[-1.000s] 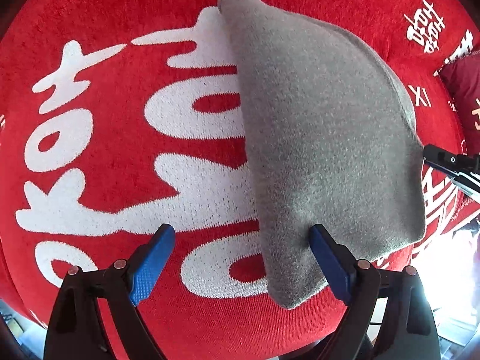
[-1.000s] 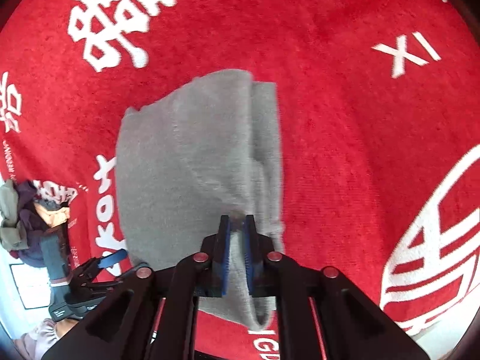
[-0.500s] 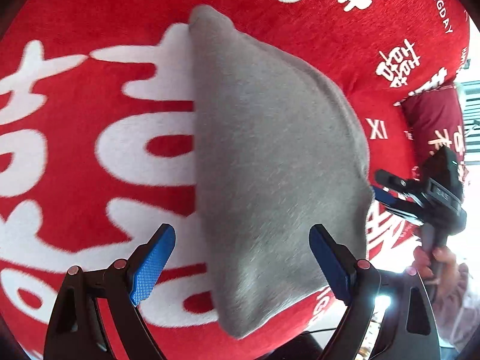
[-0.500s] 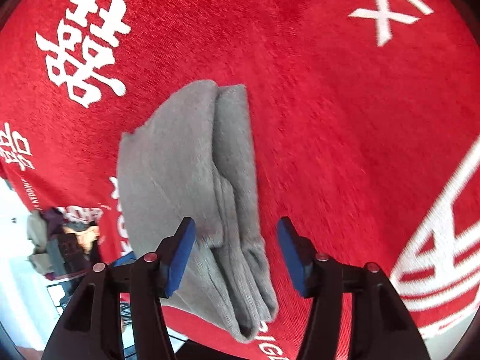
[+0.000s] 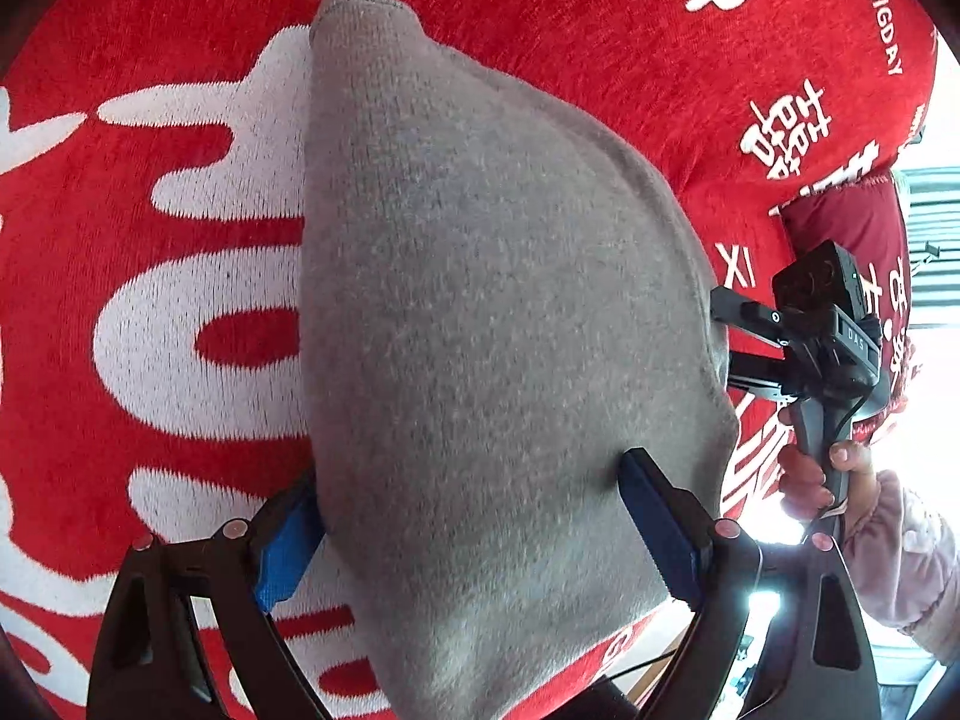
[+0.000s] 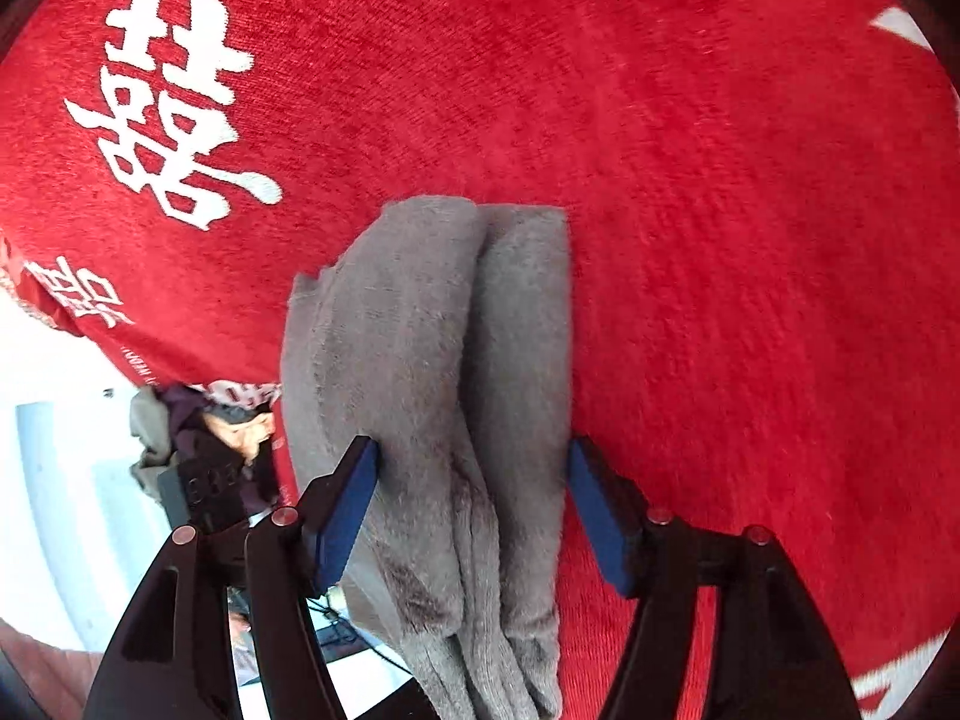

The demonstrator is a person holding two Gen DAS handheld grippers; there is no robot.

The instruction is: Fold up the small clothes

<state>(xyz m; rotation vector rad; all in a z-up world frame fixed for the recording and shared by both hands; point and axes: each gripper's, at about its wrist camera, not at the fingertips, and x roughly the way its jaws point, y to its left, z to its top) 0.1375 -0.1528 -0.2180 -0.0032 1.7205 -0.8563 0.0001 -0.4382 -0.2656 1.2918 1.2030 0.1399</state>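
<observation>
A folded grey knit cloth (image 5: 492, 312) lies on a red blanket (image 5: 540, 18) with large white characters. My left gripper (image 5: 474, 534) is open wide and straddles the cloth's near end, one blue pad at each side edge. At the cloth's right edge is my right gripper (image 5: 723, 336), held by a person's hand (image 5: 828, 480). In the right wrist view the cloth (image 6: 420, 330) shows as two thick folded layers side by side. The right gripper (image 6: 474, 510) straddles the near end, its jaws opening. Its pads stand apart from the cloth.
The red blanket (image 6: 720, 240) spreads far and right of the cloth. Its edge drops off at the left in the right wrist view, with a heap of dark clothes (image 6: 180, 420) there. A dark red cushion (image 5: 840, 228) lies near the blanket's right edge.
The right gripper has let go of the cloth's fold, opened and sunk towards it. The left gripper has come nearer, and the cloth's near end now sits between its pads.
</observation>
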